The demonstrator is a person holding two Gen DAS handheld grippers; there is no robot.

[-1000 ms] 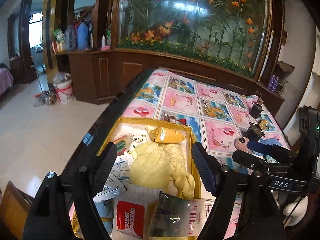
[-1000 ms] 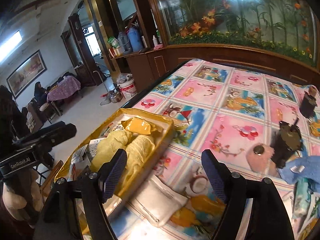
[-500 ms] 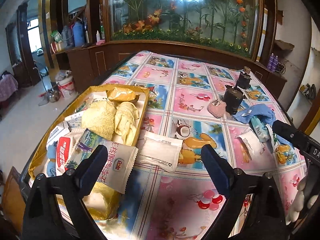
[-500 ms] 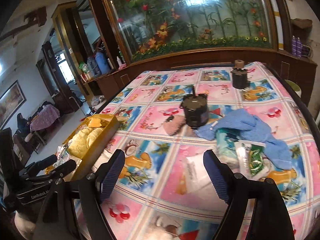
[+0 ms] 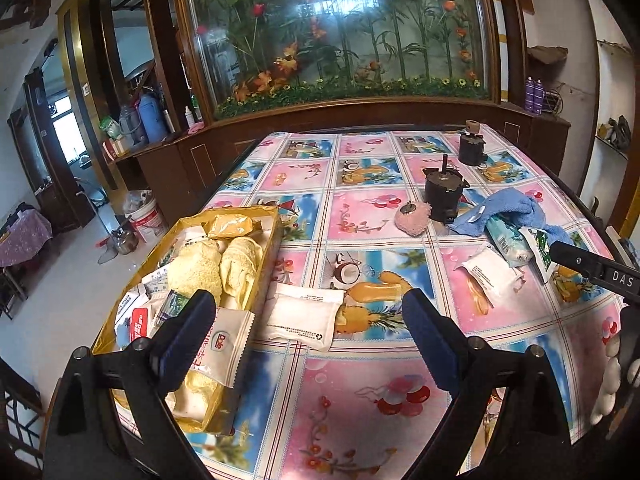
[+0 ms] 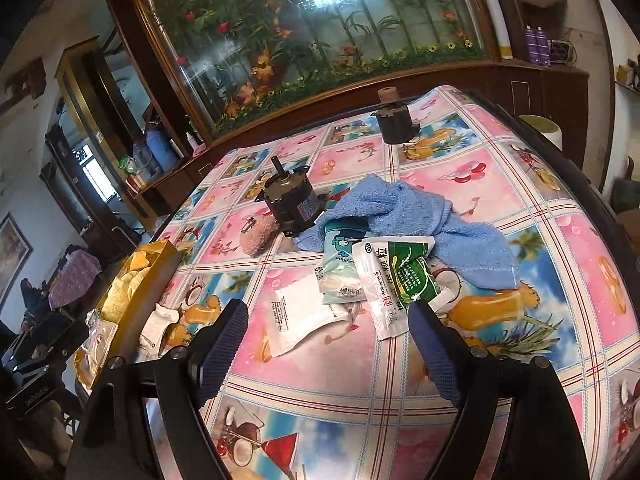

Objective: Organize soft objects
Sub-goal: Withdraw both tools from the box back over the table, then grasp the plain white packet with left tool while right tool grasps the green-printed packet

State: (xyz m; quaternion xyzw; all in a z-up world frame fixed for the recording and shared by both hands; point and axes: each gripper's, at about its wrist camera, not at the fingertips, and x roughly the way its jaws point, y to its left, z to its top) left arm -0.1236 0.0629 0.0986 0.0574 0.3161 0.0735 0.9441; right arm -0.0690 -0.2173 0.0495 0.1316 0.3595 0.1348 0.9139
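A gold tray (image 5: 188, 224) at the table's left edge holds yellow towels (image 5: 216, 268) and several packets. A white packet (image 5: 304, 316) lies just right of the tray, in front of my open, empty left gripper (image 5: 308, 332). In the right wrist view a blue towel (image 6: 420, 220) lies crumpled with a pale green tissue pack (image 6: 340, 264), a green-printed sachet (image 6: 400, 276) and a white pouch (image 6: 304, 316) in front of it. My right gripper (image 6: 328, 344) hovers open over the pouch and sachet, holding nothing. A pink fuzzy ball (image 6: 260, 236) rests by the towel.
Two dark metal motors (image 6: 290, 204) (image 6: 394, 120) stand on the patterned tablecloth (image 6: 500, 184) behind the towel. A wooden cabinet with a glass flower display (image 5: 340, 40) lines the far side. The floor drops away left of the tray, with a white bucket (image 5: 144, 216) there.
Both grippers swung right, away from the tray. The left one pulled back to face the white packet; the right one closed in on the towel and packets. Both stayed open.
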